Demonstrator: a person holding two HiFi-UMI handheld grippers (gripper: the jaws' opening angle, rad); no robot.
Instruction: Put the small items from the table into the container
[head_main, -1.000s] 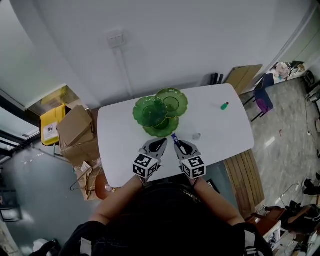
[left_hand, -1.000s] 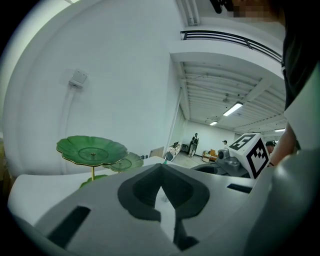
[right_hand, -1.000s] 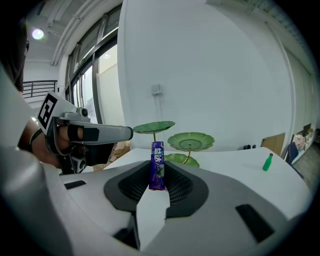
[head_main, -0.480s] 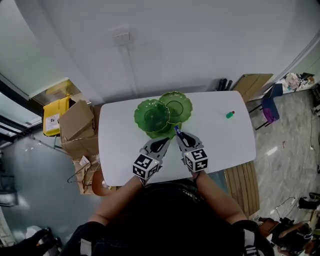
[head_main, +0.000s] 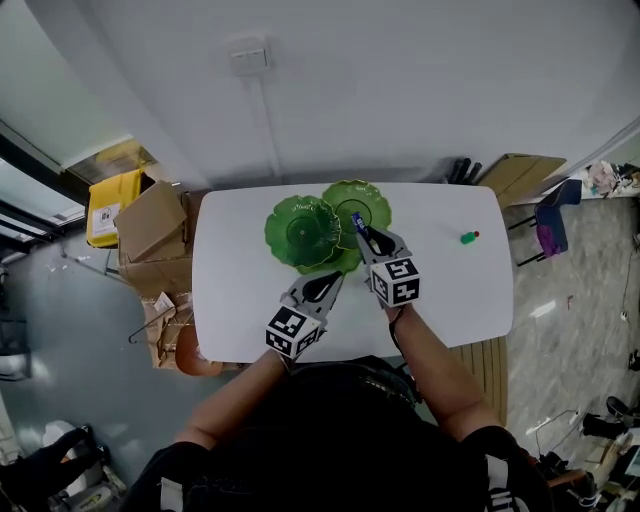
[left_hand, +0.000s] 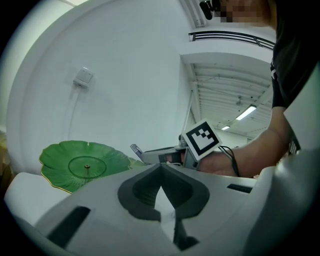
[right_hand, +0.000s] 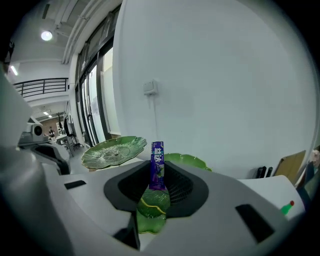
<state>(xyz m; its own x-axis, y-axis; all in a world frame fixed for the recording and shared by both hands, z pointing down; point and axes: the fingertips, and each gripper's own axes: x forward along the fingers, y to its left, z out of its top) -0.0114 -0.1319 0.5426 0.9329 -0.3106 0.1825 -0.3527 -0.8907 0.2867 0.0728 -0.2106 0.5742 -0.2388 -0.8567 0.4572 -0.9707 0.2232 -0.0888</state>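
Three green leaf-shaped dishes (head_main: 305, 232) stand clustered at the far middle of the white table (head_main: 450, 290). My right gripper (head_main: 362, 228) hangs over them, shut on an upright purple packet (right_hand: 158, 165) that sticks up between its pads. In the right gripper view a dish (right_hand: 114, 150) lies left of the packet, another (right_hand: 187, 161) behind it. My left gripper (head_main: 333, 280) stays nearer the front edge, short of the dishes, jaws together and empty (left_hand: 161, 172). A small green bottle with a red cap (head_main: 469, 237) lies on the table at the far right.
Cardboard boxes (head_main: 150, 230) and a yellow box (head_main: 110, 205) sit on the floor left of the table. A wooden board (head_main: 520, 170) leans at the back right, and a slatted wooden bench (head_main: 490, 370) stands at the right front. A white wall rises right behind the table.
My right gripper carried the purple packet from the table's front middle out over the green dishes. The left gripper crept forward a little.
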